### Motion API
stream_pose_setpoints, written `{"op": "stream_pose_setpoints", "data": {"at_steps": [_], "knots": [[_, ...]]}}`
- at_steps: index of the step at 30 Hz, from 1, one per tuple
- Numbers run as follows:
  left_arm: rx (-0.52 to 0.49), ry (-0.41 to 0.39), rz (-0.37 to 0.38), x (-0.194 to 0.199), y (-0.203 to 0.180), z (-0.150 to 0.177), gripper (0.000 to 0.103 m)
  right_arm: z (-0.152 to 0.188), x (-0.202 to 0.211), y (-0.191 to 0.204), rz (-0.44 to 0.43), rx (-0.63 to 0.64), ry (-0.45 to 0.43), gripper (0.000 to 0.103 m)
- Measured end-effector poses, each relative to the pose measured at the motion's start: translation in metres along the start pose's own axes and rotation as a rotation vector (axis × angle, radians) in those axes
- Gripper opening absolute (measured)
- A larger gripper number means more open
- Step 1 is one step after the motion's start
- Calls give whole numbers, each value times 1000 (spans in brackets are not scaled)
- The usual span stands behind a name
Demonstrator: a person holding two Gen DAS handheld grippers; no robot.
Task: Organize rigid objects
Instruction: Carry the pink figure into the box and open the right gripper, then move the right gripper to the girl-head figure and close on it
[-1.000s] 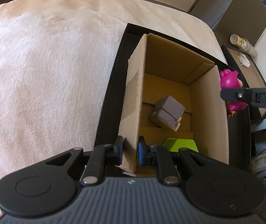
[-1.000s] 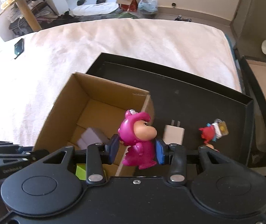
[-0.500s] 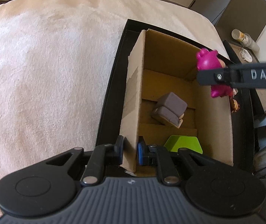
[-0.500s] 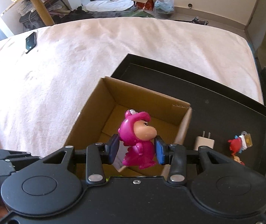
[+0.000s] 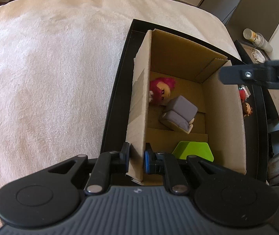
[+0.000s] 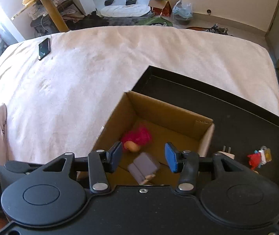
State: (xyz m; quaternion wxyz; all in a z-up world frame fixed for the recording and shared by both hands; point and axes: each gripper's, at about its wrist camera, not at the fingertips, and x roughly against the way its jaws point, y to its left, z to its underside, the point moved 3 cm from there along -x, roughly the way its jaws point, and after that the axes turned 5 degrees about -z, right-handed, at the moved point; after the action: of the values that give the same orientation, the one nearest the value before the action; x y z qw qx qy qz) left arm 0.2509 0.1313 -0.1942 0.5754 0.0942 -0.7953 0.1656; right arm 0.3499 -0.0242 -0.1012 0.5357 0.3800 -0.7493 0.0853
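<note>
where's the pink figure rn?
In the cardboard box, on its floor against the left wall, beside the grey toy: pink figure, seen in both views.

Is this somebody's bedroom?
Probably a bedroom at home: a big bed under a fluffy blanket, a phone lying on it, slippers on the floor, and toys in a cardboard box.

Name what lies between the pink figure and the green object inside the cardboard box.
In the left wrist view, a grey block-shaped toy lies on the box floor between the pink figure and the green object, up against the figure and apart from the green one.
</note>
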Motion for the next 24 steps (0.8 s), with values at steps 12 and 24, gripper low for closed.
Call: {"op": "stream_pose_setpoints", "data": {"at_steps": [12,24], "knots": [[-7,-4,-13,1,-1,1,14,15,24,-55,78,-39,-20,56],[-22,14,-51,-3,-6,1,13,35,21,-113,131,-98,10,56]]}}
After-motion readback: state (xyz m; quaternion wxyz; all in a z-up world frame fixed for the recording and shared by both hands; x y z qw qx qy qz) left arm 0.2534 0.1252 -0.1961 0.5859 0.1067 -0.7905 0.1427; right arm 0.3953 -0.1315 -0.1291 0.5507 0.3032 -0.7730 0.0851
